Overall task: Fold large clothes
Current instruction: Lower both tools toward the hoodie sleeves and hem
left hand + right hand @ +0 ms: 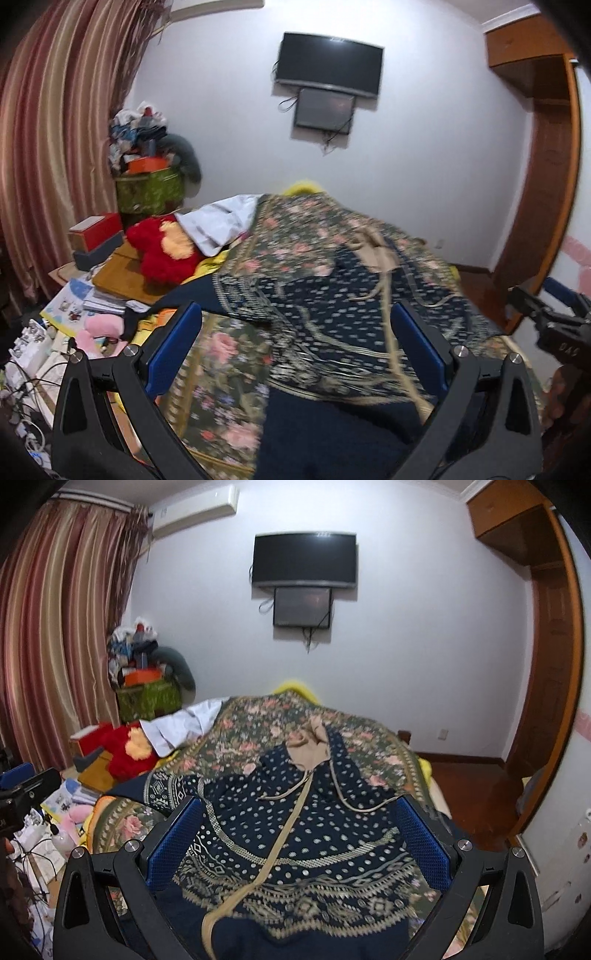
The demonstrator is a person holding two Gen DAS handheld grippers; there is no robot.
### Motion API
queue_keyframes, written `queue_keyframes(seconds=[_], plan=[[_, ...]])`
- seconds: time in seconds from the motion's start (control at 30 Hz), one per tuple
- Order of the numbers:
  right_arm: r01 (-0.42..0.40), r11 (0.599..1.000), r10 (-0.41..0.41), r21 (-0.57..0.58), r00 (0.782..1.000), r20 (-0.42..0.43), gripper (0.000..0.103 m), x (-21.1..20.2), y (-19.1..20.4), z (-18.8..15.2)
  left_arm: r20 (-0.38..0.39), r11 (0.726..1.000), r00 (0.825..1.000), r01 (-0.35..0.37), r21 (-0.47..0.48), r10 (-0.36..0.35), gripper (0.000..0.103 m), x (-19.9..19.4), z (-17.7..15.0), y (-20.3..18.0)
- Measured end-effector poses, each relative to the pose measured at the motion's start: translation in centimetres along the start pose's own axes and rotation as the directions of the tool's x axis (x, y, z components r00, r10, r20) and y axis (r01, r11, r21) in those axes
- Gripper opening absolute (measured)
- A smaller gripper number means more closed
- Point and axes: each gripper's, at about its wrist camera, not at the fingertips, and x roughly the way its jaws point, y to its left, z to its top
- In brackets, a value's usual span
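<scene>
Garment: dark blue dress w/ pale dot print & beige patterned bands, lying spread on the bed; beige collar at far end, hem nearest the cameras. Beige cord runs down the front.
Bed: floral cover in green/pink, showing to the left of & beyond the dress.
Left hand-held gripper: jaws wide apart, blue pads either side of the dress hem area, nothing between them gripped. Seems to hover above the fabric; contact can't be told.
Right hand-held gripper: also spread wide, holding nothing, over the lower part of the dress. In the left wrist view it shows at the right edge.
Beside bed, left: red plush toy, white cloth, books & papers, pink soft toy, cables.
Corner: green box piled w/ clutter, next to striped curtain.
Wall: TV w/ smaller screen just below it.
Right side: wooden door frame.
</scene>
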Motion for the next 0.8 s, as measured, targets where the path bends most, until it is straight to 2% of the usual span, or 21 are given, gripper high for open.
queue_keyframes(seconds=[0.13,0.23,0.37,0.47,0.53,0.6,0.67,0.8], plan=[[-0.062,0.998,0.064,0.02,0.994,-0.091,0.103,5.7,0.5,1.3,-0.069,0.996,0.994,-0.09,0.002,0.09,0.103,5.7,0.6,3.0],[-0.088,0.996,0.091,0.023,0.979,-0.18,0.103,10.8,1.4,1.9,-0.146,0.993,0.983,-0.117,-0.015,0.114,0.103,10.2,0.4,5.2],[-0.123,0.992,0.125,0.027,0.943,-0.31,0.103,17.2,2.7,1.4,-0.309,0.99,0.946,-0.121,-0.066,0.095,0.103,17.3,-0.6,8.7],[-0.133,0.991,0.125,0.008,0.915,-0.383,0.103,21.9,3.7,0.3,-0.399,0.984,0.915,-0.122,-0.126,0.063,0.102,21.0,-1.9,10.6],[-0.144,0.99,0.123,-0.015,0.892,-0.434,0.103,24.6,4.4,-0.6,-0.452,0.974,0.892,-0.117,-0.192,0.019,0.098,22.8,-2.7,12.1],[-0.171,0.984,0.128,-0.042,0.862,-0.49,0.103,27.3,5.3,-1.6,-0.502,0.955,0.863,-0.105,-0.278,-0.051,0.094,24.9,-3.6,13.6],[-0.192,0.979,0.124,-0.074,0.837,-0.533,0.103,29.6,6.1,-2.5,-0.533,0.924,0.839,-0.111,-0.367,-0.111,0.092,26.3,-4.3,15.4],[-0.248,0.963,0.143,-0.103,0.799,-0.584,0.103,33.2,8.0,-4.0,-0.537,0.877,0.823,-0.11,-0.468,-0.183,0.091,28.1,-4.7,17.9]])
